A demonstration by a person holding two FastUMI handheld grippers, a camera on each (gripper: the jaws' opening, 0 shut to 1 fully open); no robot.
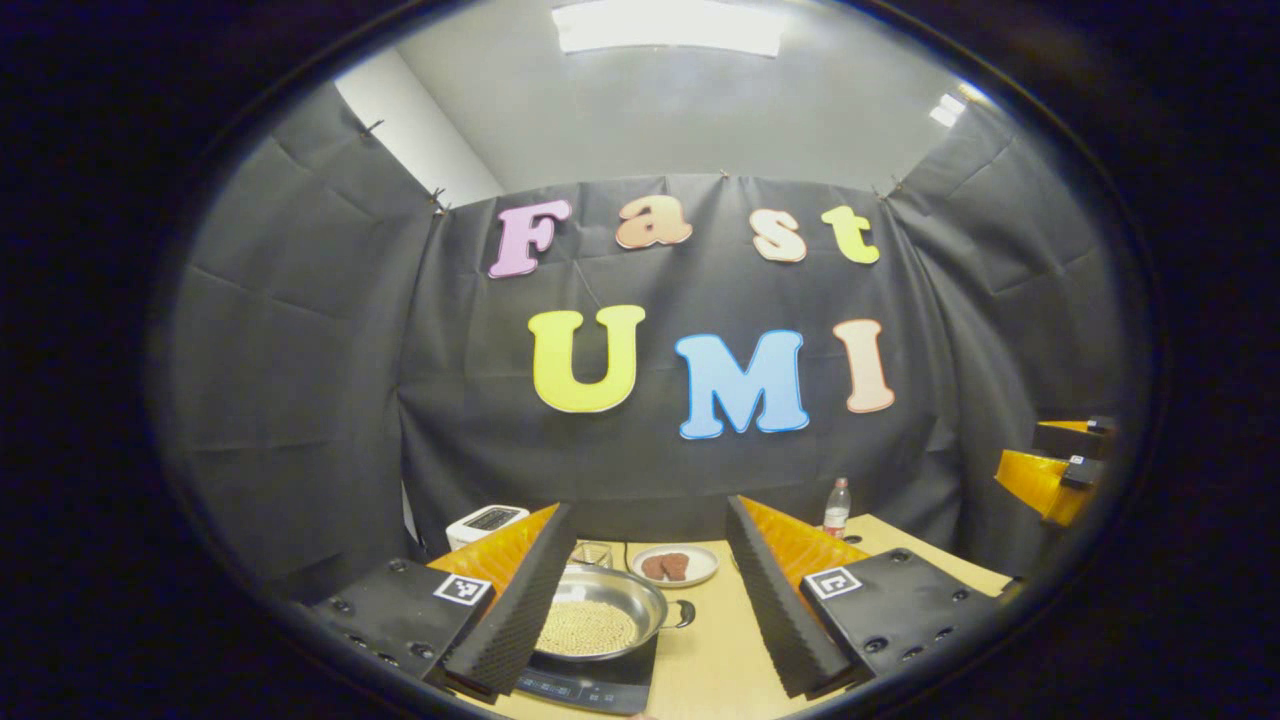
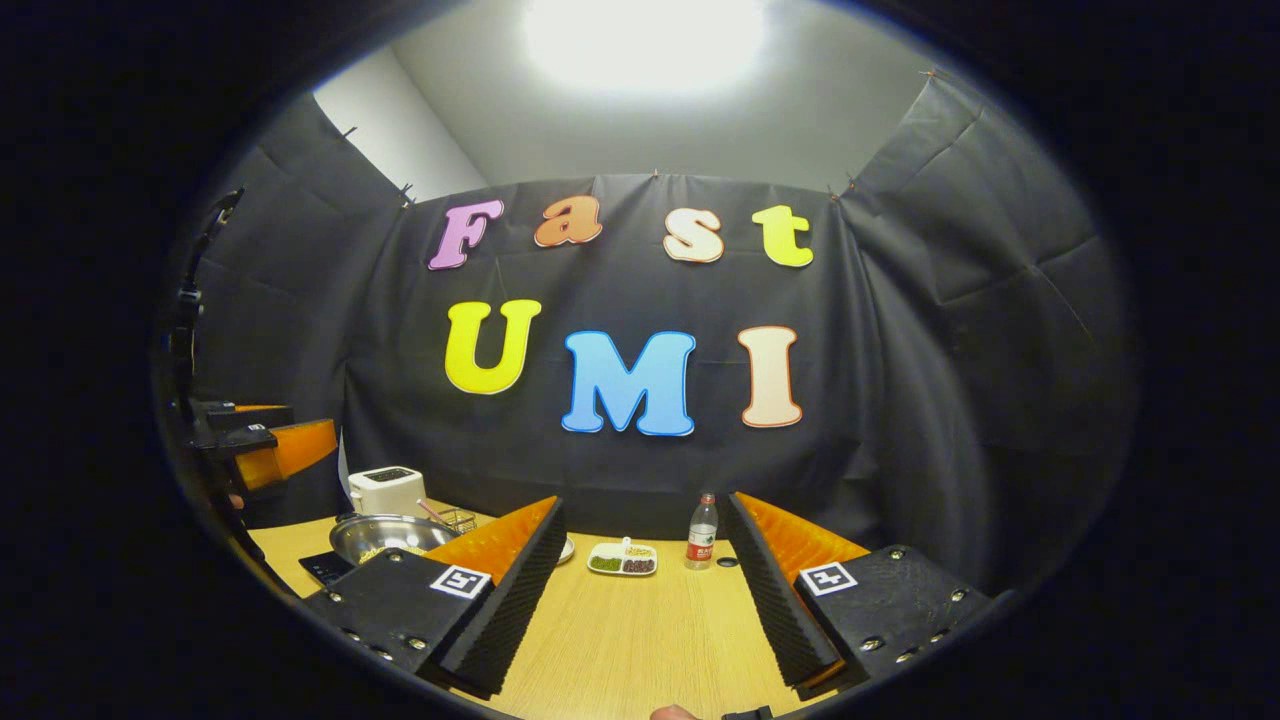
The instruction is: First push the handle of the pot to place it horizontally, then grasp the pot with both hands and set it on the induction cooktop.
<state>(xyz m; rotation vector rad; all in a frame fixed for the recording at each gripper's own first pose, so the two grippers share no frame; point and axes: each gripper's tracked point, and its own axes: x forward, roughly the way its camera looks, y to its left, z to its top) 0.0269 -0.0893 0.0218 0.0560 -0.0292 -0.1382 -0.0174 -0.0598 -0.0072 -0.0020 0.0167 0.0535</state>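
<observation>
Wooden table (image 2: 640, 640), pot (image 1: 600, 612) on induction cooktop (image 1: 590, 685), left gripper (image 1: 640, 600) released, right gripper (image 2: 640, 600) released, both holding nothing

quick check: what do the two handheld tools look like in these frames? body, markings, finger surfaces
Both match. The left tool and the right tool each have two wedge-shaped fingers lined with ribbed, sawtooth-textured pads, on orange plastic bodies. Each finger sits on a flat black plate fixed with round screws and carrying a small square black-and-white fiducial tag. No cables are visible on them. Each view also shows the other tool's orange-and-black body near its edge.
</observation>
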